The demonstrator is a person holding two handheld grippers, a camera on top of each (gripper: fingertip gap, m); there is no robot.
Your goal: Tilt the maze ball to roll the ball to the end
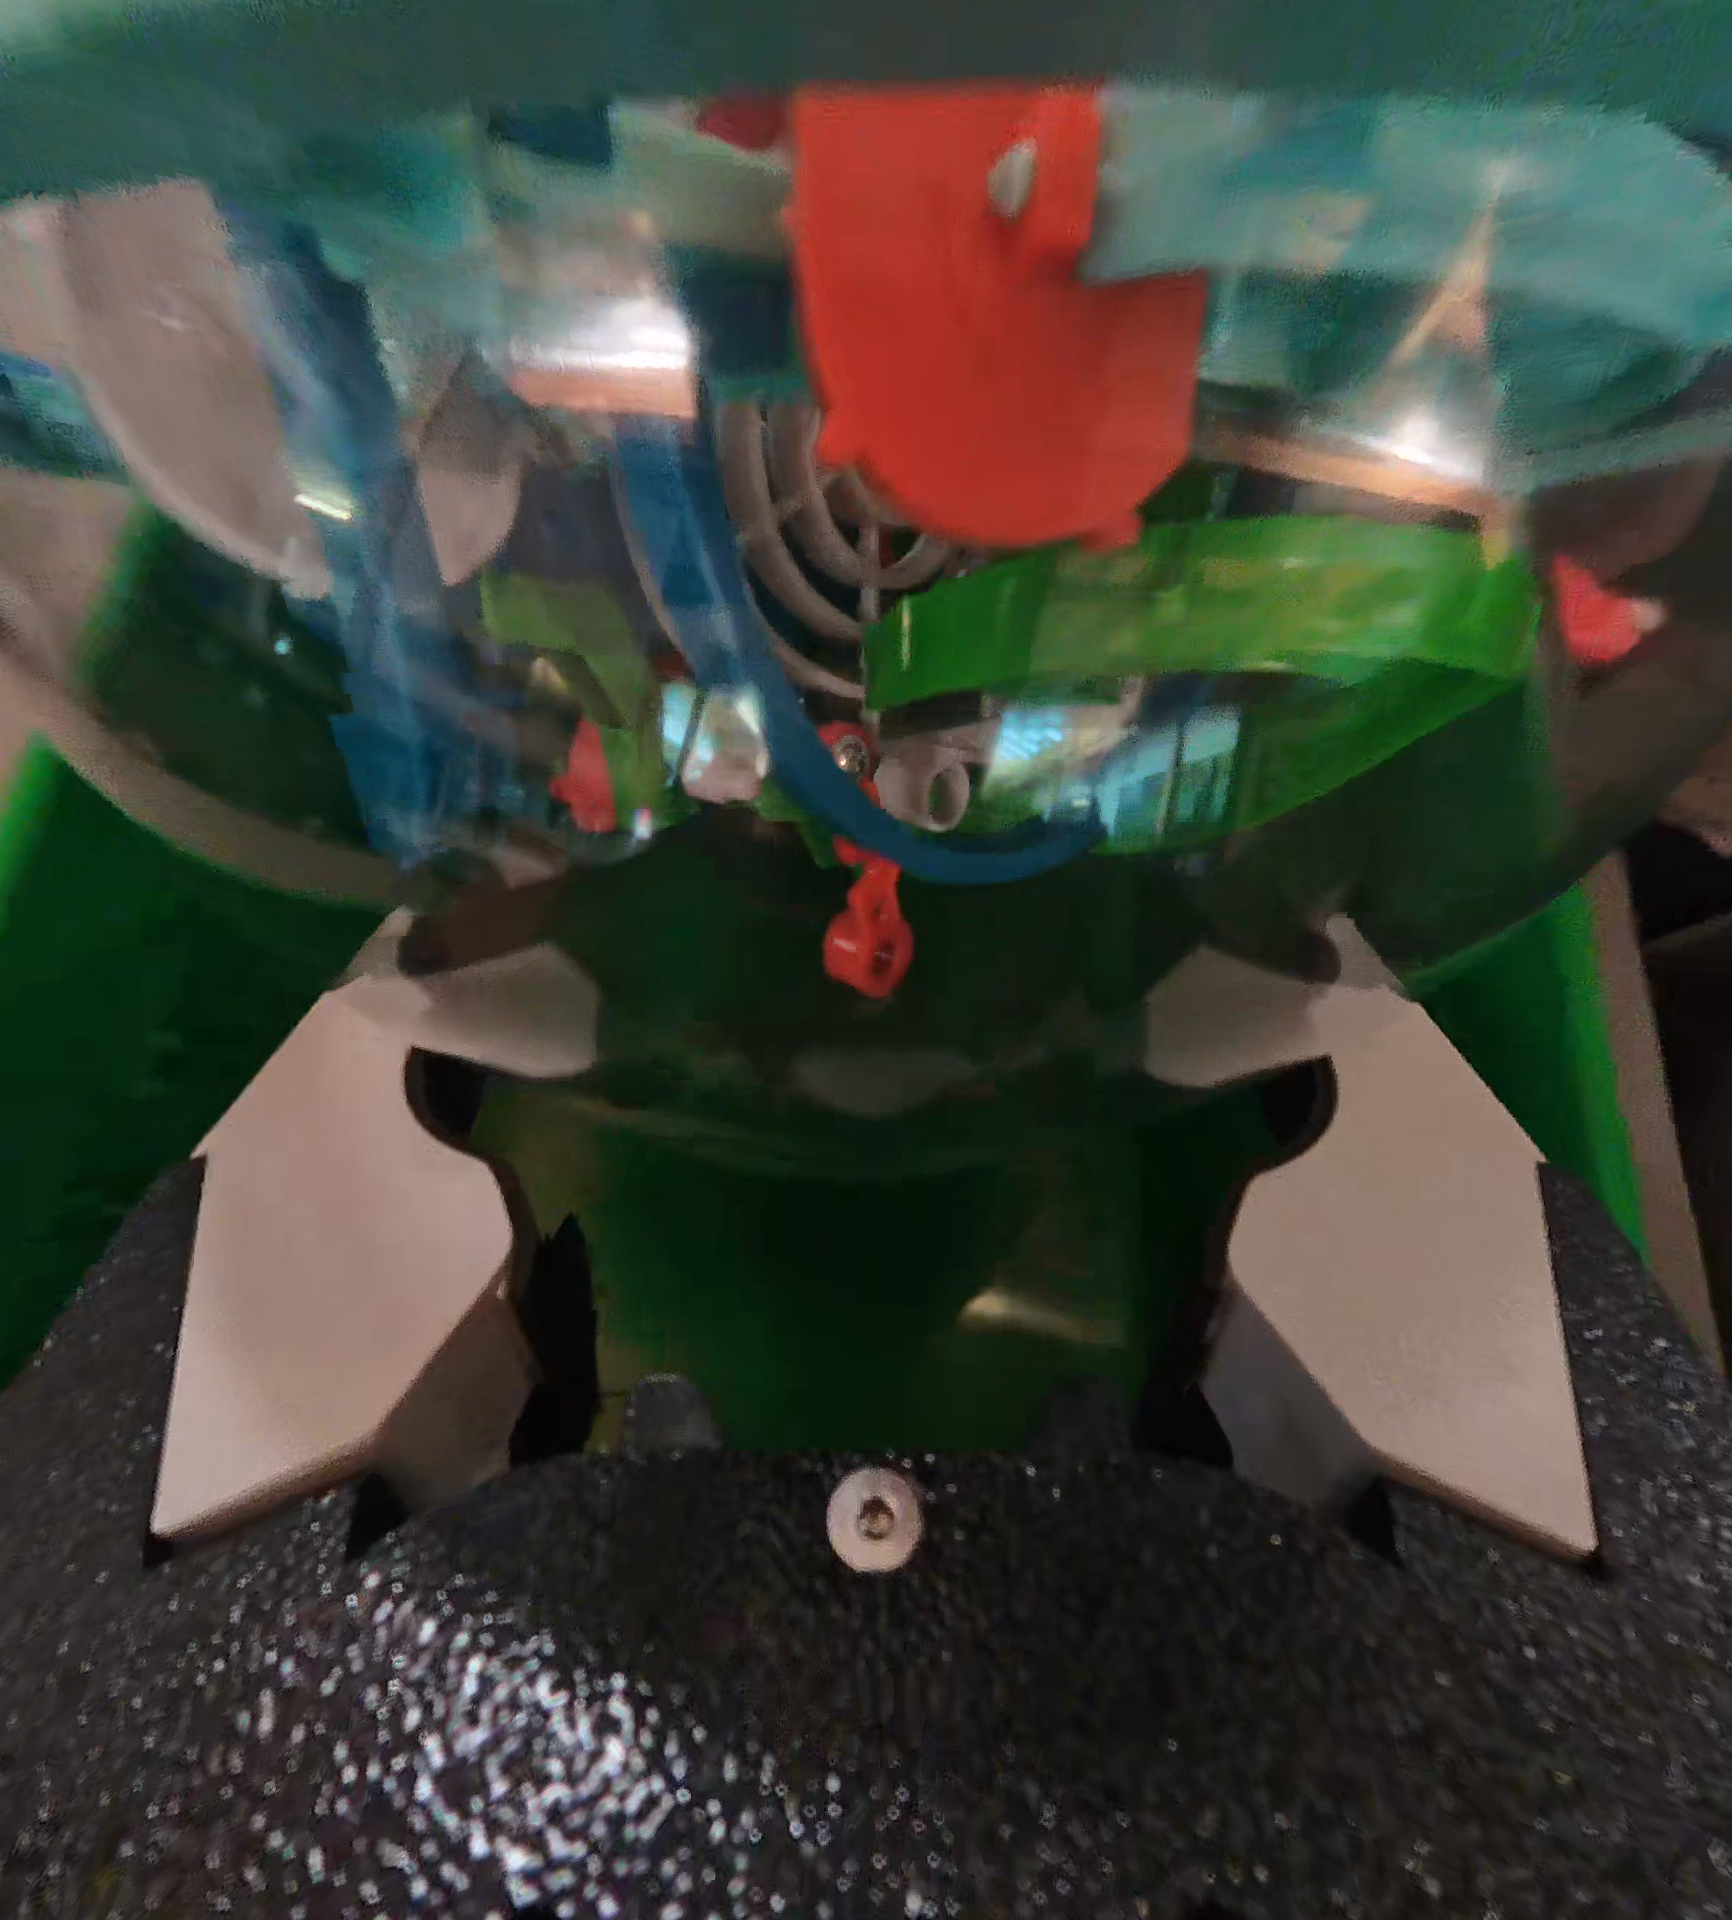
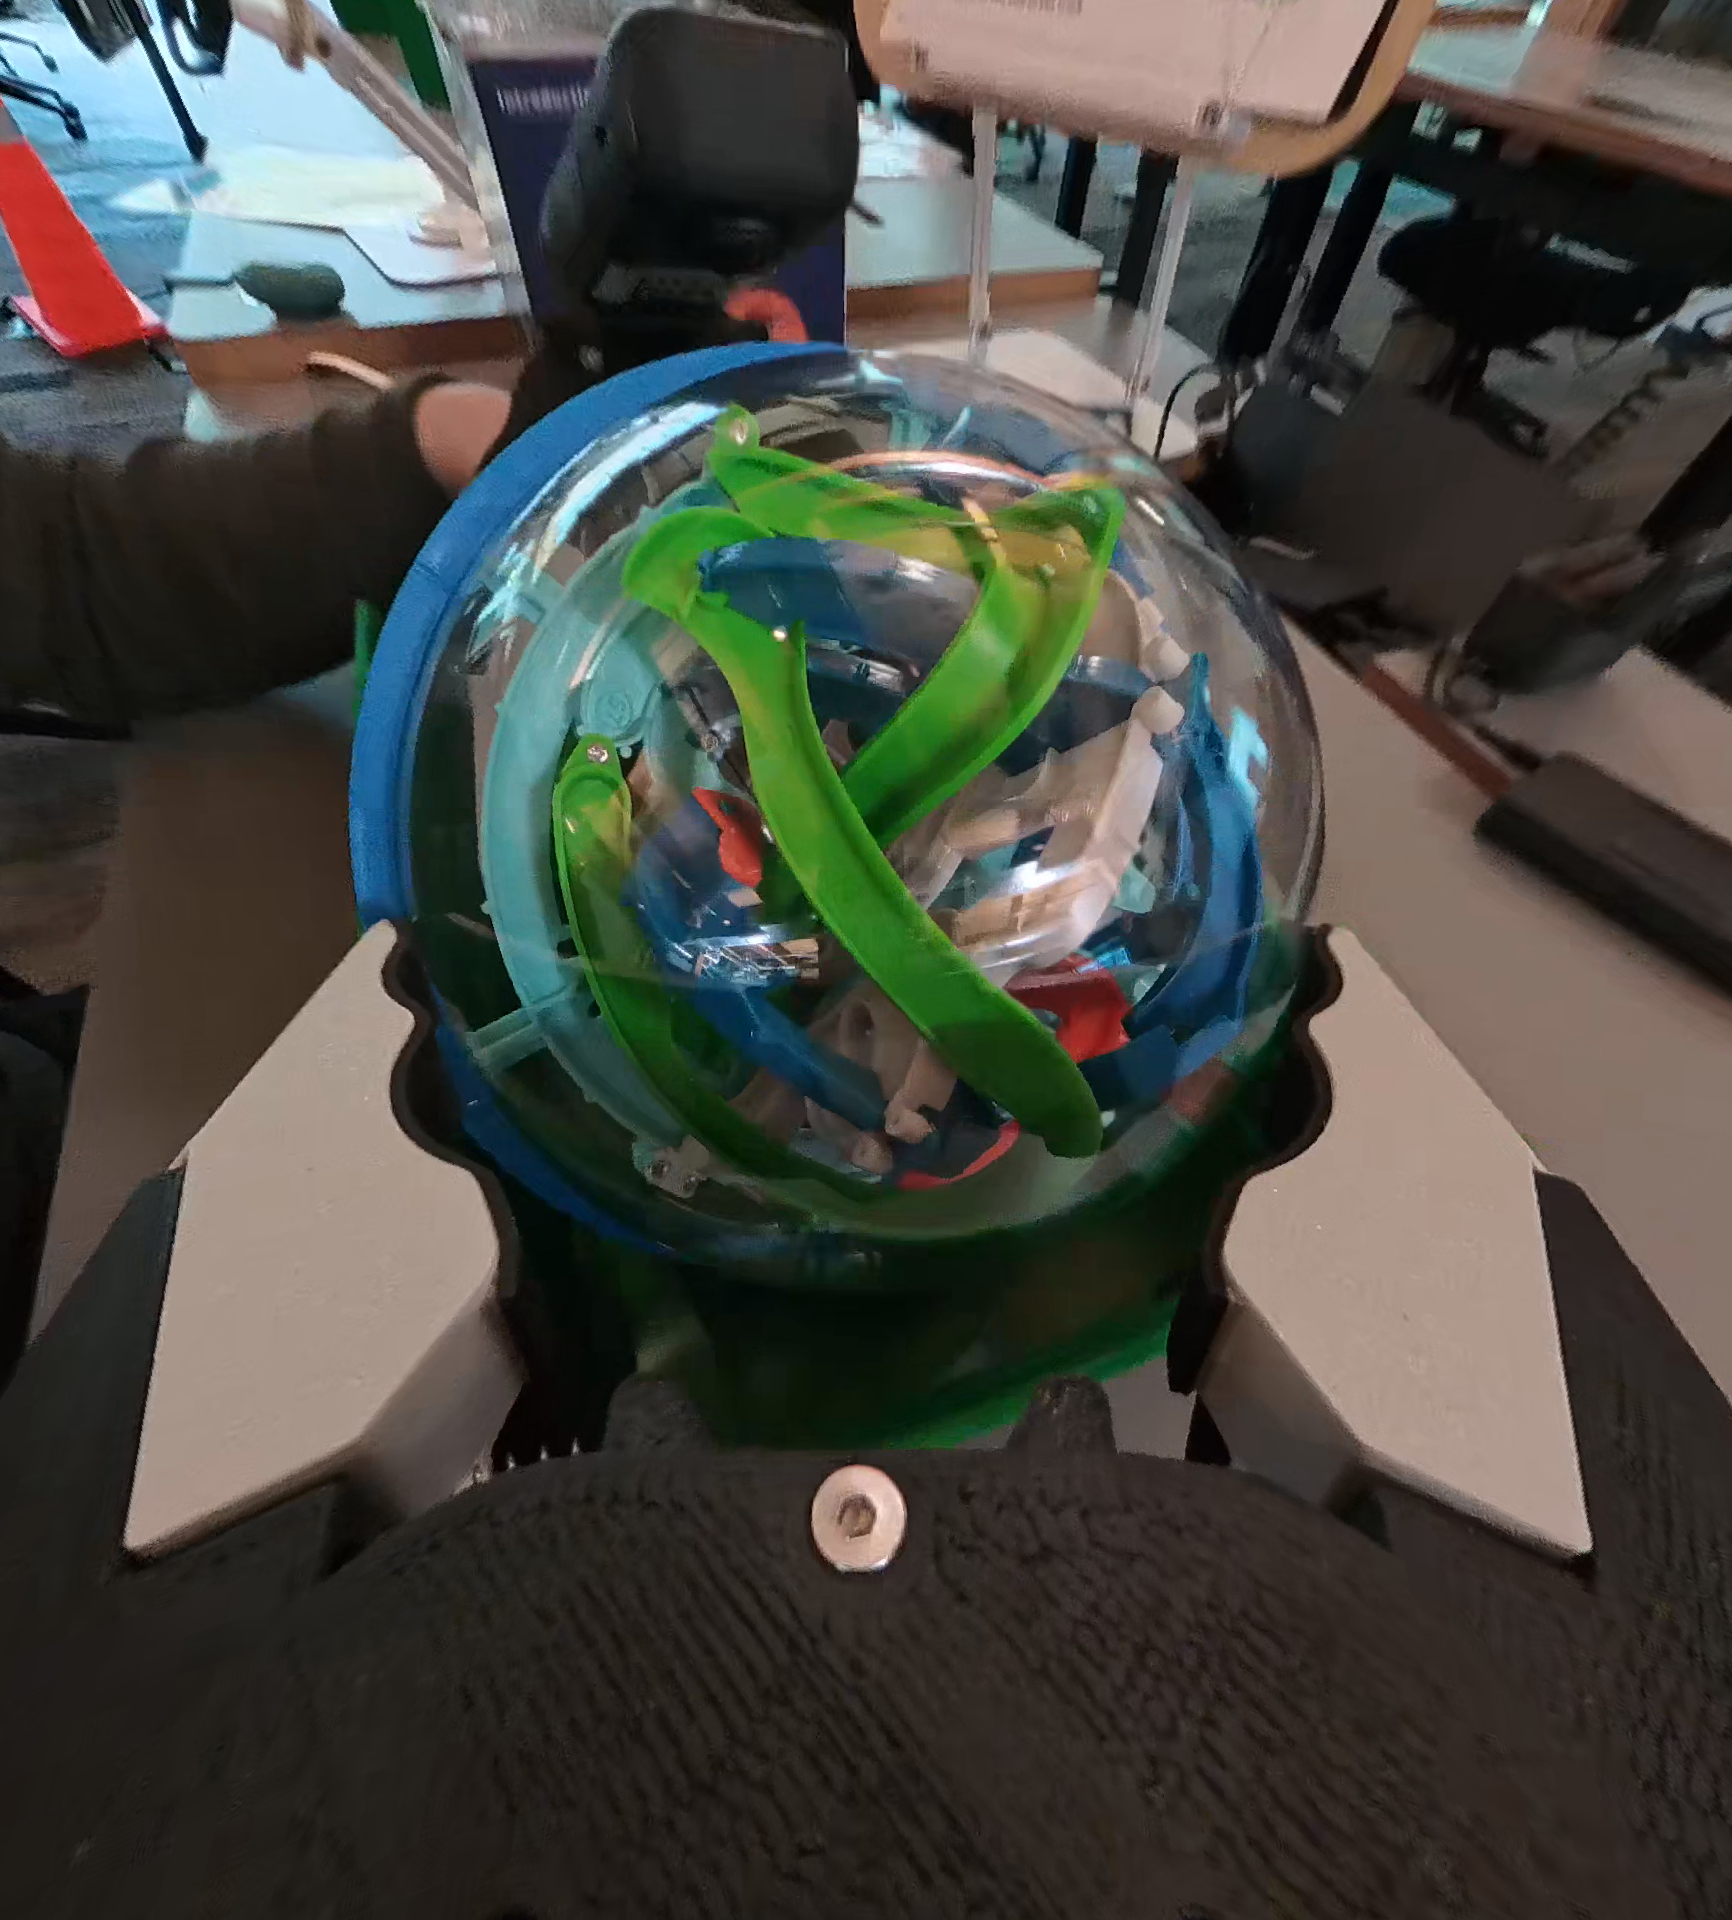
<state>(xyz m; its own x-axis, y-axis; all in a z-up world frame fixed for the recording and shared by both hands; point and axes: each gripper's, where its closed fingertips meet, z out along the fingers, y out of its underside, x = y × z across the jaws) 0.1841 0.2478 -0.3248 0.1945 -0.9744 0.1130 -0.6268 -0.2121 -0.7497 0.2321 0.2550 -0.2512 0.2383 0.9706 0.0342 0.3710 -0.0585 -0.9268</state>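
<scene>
Here, maze ball [image 2: 841,810] (blue seam [image 2: 394,748] upright, leftward)

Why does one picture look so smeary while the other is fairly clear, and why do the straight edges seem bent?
Left wrist view: the maze ball fills the frame very close and is smeared by blur, its clear shell throwing glare. Right wrist view: the ball's green tracks read sharply, with only the background table soft. Both views: a wide-angle lens bows the edges.
</scene>
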